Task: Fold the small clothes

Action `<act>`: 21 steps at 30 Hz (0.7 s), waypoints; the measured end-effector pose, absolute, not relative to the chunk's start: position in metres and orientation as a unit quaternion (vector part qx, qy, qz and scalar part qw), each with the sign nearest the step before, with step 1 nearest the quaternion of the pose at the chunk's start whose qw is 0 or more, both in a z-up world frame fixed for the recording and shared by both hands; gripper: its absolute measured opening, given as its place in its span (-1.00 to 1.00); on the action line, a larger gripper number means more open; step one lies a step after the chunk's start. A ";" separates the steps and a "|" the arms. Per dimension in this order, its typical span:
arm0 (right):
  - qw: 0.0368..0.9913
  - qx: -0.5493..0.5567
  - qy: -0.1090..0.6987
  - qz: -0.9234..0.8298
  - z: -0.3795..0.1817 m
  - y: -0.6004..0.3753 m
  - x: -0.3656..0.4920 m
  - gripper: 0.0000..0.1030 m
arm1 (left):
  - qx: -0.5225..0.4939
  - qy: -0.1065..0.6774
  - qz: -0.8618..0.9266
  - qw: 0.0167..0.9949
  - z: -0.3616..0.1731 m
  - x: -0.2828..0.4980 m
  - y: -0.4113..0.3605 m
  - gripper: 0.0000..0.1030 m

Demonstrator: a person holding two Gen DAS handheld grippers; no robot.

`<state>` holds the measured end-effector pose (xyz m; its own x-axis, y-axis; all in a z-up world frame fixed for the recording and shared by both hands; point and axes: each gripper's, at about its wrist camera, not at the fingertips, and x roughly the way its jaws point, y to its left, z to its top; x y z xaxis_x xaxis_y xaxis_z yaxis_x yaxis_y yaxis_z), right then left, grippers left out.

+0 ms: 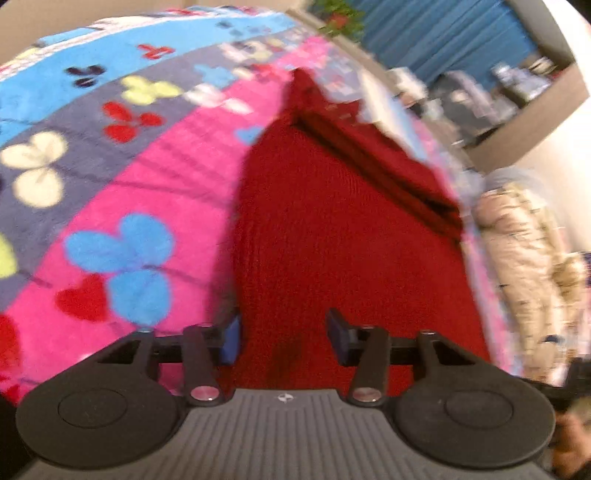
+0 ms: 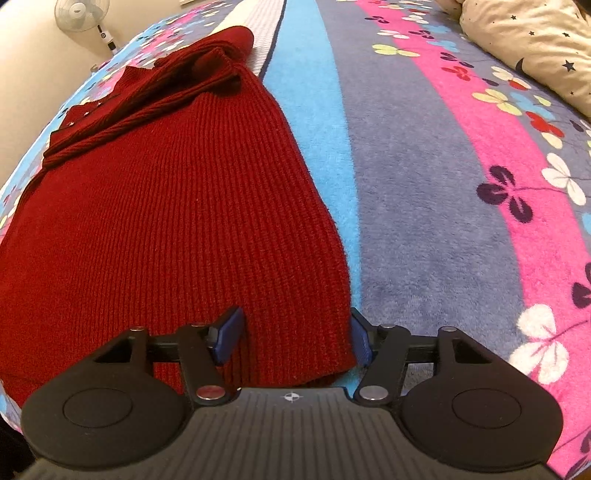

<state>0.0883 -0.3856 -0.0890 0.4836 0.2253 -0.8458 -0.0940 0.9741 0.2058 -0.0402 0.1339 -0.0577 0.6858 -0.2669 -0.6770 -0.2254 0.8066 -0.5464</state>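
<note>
1. A dark red rib-knit sweater [image 2: 177,206] is spread flat on a fleece blanket [image 2: 424,221] striped in blue, grey and pink and printed with clover-like flowers.
2. In the right wrist view, the sweater is seen to lie over the blue stripe at the left of the blanket, its sleeves bunched in folds at the far end.
3. The right gripper [image 2: 295,338] is held over the near corner of the sweater; its blue-padded jaws are spread, the knit hem lies between them, and the right pad sits just at the fabric's edge. No pinch on the cloth is seen, so the claw is read as released.
4. In the blurred left wrist view, the left gripper [image 1: 282,338] is placed over the sweater [image 1: 332,240] as well, with red knit filling the gap between its parted jaws. Whether the pads press on the cloth cannot be told through the blur.
5. A cream, star-printed quilt [image 2: 532,40] is bundled at the far right of the blanket.
6. A white standing fan [image 2: 83,14] is seen beyond the bed's far left.
</note>
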 end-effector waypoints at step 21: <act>0.860 0.106 0.487 0.110 -0.085 -0.392 0.088 0.12 | -0.295 0.427 -0.016 0.855 -0.069 -0.031 0.125 -0.09</act>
<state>0.0881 -0.3919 -0.0851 0.5007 0.2919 -0.8149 -0.0851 0.9535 0.2892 -0.0310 0.1253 -0.0686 0.6354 -0.2793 -0.7199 -0.2234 0.8260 -0.5175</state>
